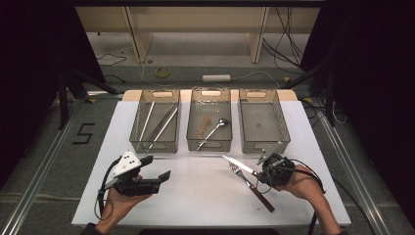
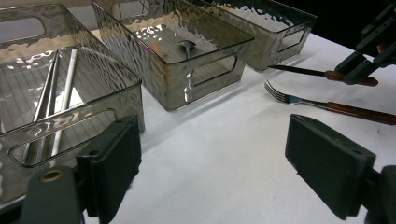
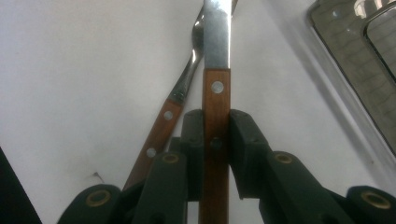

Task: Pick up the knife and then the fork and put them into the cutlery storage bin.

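Reading left to right, the left gripper (image 1: 159,166) is held idle with jaws spread, while the knife (image 1: 238,164), clamped by its wooden handle in the right gripper (image 1: 263,172) just above the fork (image 1: 250,183), should be kept level when lifted.

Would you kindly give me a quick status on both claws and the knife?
Left claw open, empty. Right claw shut on knife by its wooden handle, blade toward the right bin. Fork flat on the table beside it; nothing in the way.
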